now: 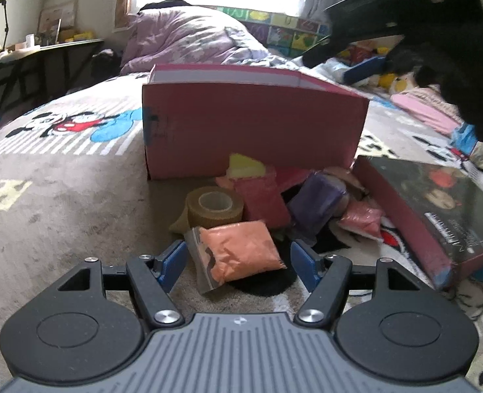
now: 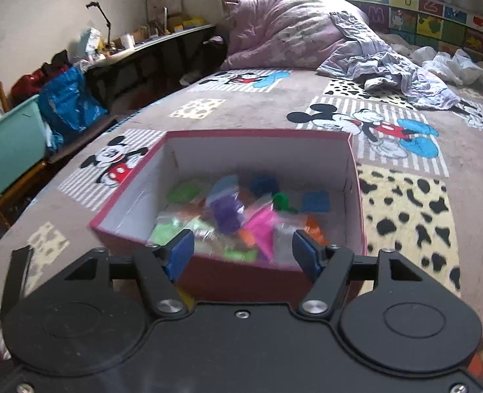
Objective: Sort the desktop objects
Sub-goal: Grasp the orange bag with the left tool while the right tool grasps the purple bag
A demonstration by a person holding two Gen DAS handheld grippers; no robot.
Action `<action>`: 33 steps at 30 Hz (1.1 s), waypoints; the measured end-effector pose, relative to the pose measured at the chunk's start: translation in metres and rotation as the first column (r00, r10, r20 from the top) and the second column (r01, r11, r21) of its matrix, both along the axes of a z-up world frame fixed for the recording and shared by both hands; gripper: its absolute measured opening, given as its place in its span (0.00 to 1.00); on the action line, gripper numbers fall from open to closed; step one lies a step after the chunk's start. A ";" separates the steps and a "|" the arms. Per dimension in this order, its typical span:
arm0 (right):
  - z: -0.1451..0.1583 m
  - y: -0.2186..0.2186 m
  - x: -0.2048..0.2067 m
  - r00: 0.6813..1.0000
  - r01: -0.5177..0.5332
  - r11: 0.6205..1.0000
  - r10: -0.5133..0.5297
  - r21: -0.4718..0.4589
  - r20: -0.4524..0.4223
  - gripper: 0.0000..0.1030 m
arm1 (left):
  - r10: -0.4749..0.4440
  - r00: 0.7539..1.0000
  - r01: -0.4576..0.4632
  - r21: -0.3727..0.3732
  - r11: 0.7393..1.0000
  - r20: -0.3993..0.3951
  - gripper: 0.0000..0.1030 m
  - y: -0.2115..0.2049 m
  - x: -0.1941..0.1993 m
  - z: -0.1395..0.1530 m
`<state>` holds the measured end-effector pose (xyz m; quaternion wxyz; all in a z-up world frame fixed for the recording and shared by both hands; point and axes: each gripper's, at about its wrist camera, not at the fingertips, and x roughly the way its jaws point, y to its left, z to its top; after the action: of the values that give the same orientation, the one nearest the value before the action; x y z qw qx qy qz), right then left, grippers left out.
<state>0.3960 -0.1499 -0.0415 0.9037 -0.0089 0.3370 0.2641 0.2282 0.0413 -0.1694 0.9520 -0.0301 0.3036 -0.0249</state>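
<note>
Left wrist: low, close, tilted down at pile before red box (image 1: 251, 124) outer wall. Right wrist: higher, tilted down into same box (image 2: 258, 137) from near side. Shared: box, cartoon blanket (image 1: 61, 180), pink duvet (image 2: 284, 26) far end.

Left wrist view: open-topped red cardboard box (image 1: 251, 124) stands on cartoon-print grey blanket (image 1: 77, 196). Pile lies just before box: tan tape roll (image 1: 213, 208) at pile's left, orange powder bag (image 1: 241, 252) nearest camera, between left gripper (image 1: 238, 262) fingers, not touching. Purple bag (image 1: 317, 204) right of tape roll. Dark flat box lid (image 1: 438, 209) lies right of pile. Crumpled lilac duvet (image 1: 189, 36) behind box.

Right wrist view: right gripper (image 2: 243, 255) hangs over box near edge; small coloured bags (image 2: 235, 219) lie in box.
</note>
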 end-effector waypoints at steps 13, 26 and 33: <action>-0.067 -0.006 -0.047 0.992 -0.098 0.995 0.097 -0.020 -0.077 0.65 | 0.030 1.000 -0.029 0.127 0.992 -0.004 0.67 -0.027 0.011 -0.017; -0.086 0.012 -0.069 0.986 -0.164 0.984 0.162 -0.068 -0.023 0.57 | -0.007 1.000 0.009 0.068 0.998 -0.023 0.58 -0.012 0.005 -0.001; -0.087 0.019 -0.077 0.985 -0.172 0.982 0.172 -0.084 -0.013 0.30 | -0.008 0.999 0.010 0.062 0.998 -0.033 0.56 -0.003 0.001 0.004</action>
<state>0.3186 -0.1305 -0.1288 0.8753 -0.0754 0.3483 0.3267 0.2288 0.0387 -0.1652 0.9472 0.0004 0.3201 -0.0194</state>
